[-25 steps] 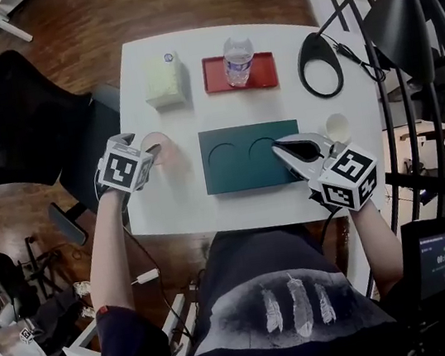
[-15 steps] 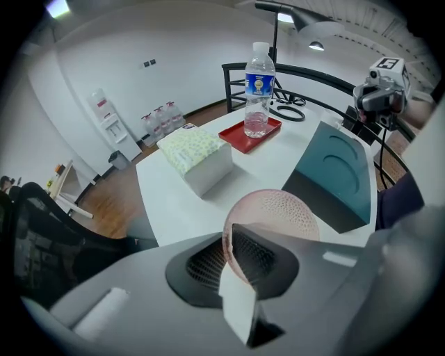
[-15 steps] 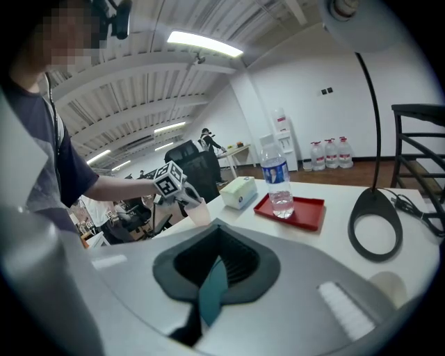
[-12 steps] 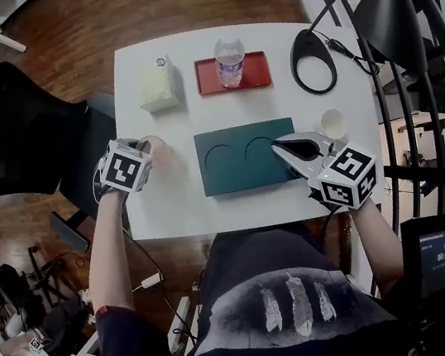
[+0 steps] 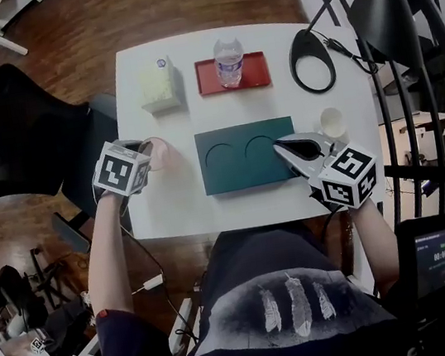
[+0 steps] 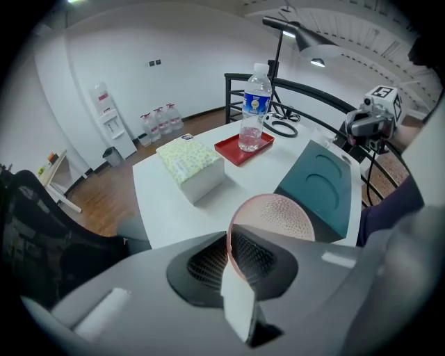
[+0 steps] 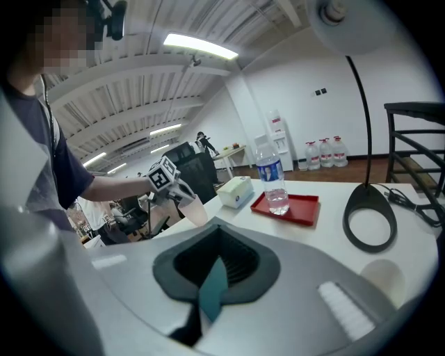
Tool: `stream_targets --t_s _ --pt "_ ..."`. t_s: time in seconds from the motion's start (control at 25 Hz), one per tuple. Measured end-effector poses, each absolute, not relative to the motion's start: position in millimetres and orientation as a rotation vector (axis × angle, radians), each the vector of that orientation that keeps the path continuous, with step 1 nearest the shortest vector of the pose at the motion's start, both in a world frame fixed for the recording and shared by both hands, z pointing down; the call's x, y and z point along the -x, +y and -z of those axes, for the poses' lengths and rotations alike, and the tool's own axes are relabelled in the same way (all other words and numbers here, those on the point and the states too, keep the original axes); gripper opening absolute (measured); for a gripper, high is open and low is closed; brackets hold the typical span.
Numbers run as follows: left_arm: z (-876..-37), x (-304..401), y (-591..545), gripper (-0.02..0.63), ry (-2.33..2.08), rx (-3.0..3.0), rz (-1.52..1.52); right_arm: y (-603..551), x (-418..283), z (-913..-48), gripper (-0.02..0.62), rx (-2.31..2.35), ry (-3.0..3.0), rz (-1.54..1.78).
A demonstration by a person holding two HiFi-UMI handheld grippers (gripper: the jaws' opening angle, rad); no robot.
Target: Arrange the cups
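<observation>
Your left claw (image 5: 149, 148) has just been closing and now pinches the wall of the pink cup (image 6: 274, 215), just left of the teal tray (image 5: 243, 174) (two round hollows in its top). Your right claw (image 5: 279, 149) is pressed together, tips at that tray's right hollow. Right of the tray sits a white cup (image 5: 334, 123). Beyond the tray, the desk (image 5: 177, 209) carries a tissue box (image 5: 159, 84), a water bottle (image 5: 228, 61) on a red tray (image 5: 257, 75) and a lamp's ring base (image 5: 311, 61).
</observation>
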State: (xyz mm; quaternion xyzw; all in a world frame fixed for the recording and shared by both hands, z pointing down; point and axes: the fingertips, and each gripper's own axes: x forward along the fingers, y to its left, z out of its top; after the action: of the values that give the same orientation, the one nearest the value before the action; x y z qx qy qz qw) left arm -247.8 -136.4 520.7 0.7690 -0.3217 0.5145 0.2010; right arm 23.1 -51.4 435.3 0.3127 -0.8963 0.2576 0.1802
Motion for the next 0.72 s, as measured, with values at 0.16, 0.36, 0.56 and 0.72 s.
stream_targets --t_s 0.16,0.36,0.56,0.72 --pt "-489 222 -131 0.032 -0.836 -2.234 -1.316 -48 -26 -430 0.003 -0.888 -2.535 -0.723" --pt "-438 188 -131 0.033 -0.808 -2.372 -1.268 -46 -34 -423 0.002 -0.923 -2.546 -0.723" --pt "-405 147 -119 0.034 -0.655 -2.465 -1.228 -49 -40 -419 0.003 -0.974 -2.553 -0.725" --pt "-404 118 -103 0.034 -0.536 -2.497 -1.253 -44 -51 -418 0.003 -1.01 -2.545 -0.732"
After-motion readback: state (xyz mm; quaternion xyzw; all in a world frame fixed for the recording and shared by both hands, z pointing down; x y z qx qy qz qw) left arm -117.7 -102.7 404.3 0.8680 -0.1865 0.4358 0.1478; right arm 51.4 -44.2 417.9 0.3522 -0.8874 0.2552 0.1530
